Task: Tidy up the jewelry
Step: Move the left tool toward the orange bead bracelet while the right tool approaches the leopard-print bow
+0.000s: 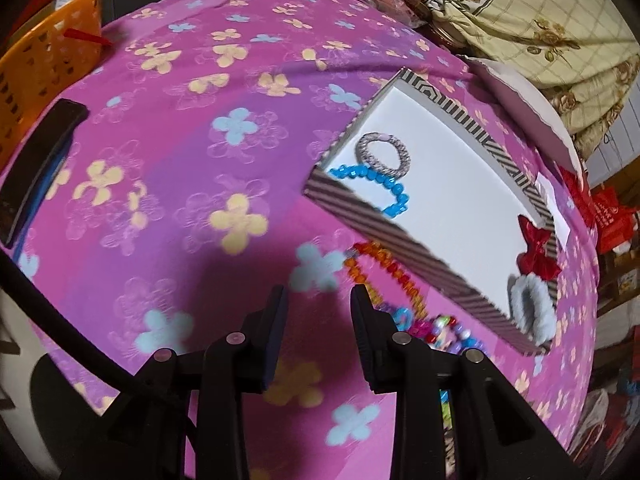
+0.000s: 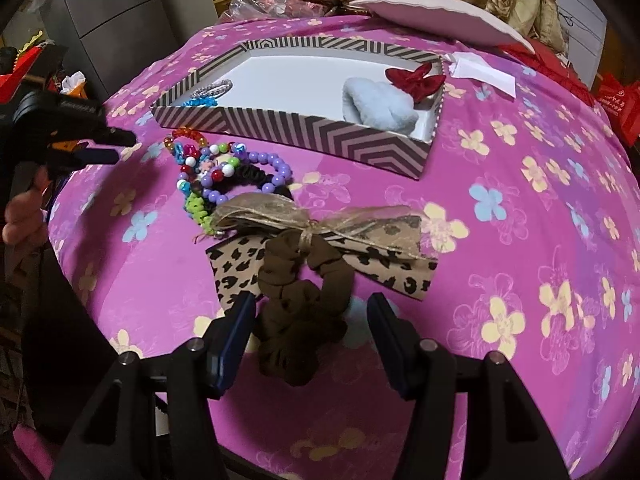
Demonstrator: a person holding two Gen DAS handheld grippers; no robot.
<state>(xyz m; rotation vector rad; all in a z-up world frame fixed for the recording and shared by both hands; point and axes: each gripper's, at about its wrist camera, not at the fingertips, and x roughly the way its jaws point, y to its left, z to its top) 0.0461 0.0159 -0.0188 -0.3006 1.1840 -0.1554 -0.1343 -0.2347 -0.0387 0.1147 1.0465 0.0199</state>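
Observation:
A striped box [image 2: 320, 136] with a white floor holds a red bow [image 2: 416, 76], a fluffy pale-blue scrunchie [image 2: 380, 104], a silver band [image 1: 384, 156] and a blue bead bracelet [image 1: 376, 184]. In front of it lie an orange bead bracelet [image 1: 380, 268], a pile of coloured bead bracelets [image 2: 224, 172] and a leopard-print bow [image 2: 320, 264]. A brown scrunchie [image 2: 300, 312] lies between the fingers of my right gripper [image 2: 312, 304], which is open, with a gap on the right side. My left gripper [image 1: 320, 300] stands open over bare cloth, just left of the orange bracelet.
The pink flowered cloth [image 2: 520, 220] covers the table. An orange basket [image 1: 52, 52] and a black flat case [image 1: 40, 160] sit at the left. A white plate [image 2: 440, 16], a paper tag [image 2: 484, 72], bedding [image 1: 540, 12] and red bags [image 2: 616, 96] crowd the far right.

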